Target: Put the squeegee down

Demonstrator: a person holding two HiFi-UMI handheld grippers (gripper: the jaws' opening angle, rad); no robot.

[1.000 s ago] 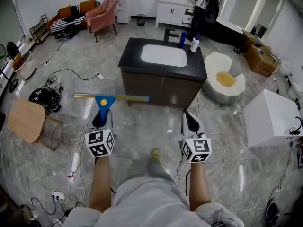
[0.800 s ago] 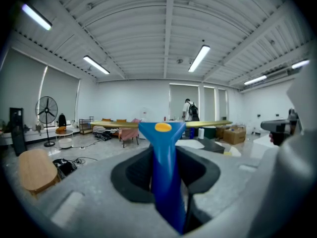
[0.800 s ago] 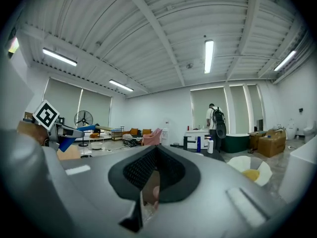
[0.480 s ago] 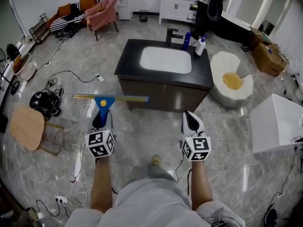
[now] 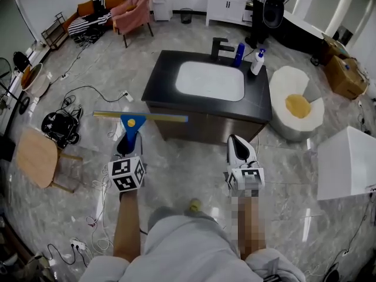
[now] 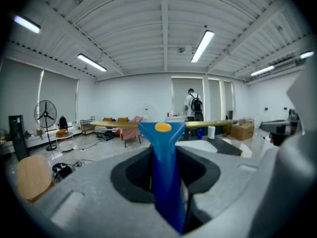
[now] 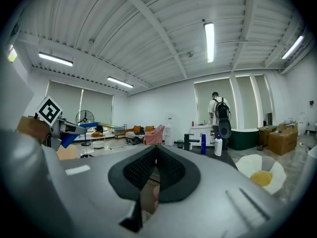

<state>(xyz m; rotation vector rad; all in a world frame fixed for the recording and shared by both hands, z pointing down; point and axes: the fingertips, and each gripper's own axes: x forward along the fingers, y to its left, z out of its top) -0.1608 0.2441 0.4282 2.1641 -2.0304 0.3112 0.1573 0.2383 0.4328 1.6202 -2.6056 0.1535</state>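
Observation:
The squeegee has a blue handle with a yellow dot and a long yellow-edged blade lying crosswise. My left gripper is shut on its handle and holds it out level in front of me. In the left gripper view the blue handle sits clamped between the grey jaws, and the blade spans the middle of the picture. My right gripper is held out beside it on the right. Its jaws meet at the tips with nothing between them. Both grippers are above the floor, short of the dark sink cabinet.
The cabinet carries a white basin, a black faucet and two bottles. A round wooden stool stands at the left, a white seat and a white box at the right. Cables lie on the marble floor. A person stands far back.
Both grippers have travelled forward toward the sink cabinet, which now lies nearer and lower in the head view. The squeegee stays in the left gripper, and the right jaws stay together.

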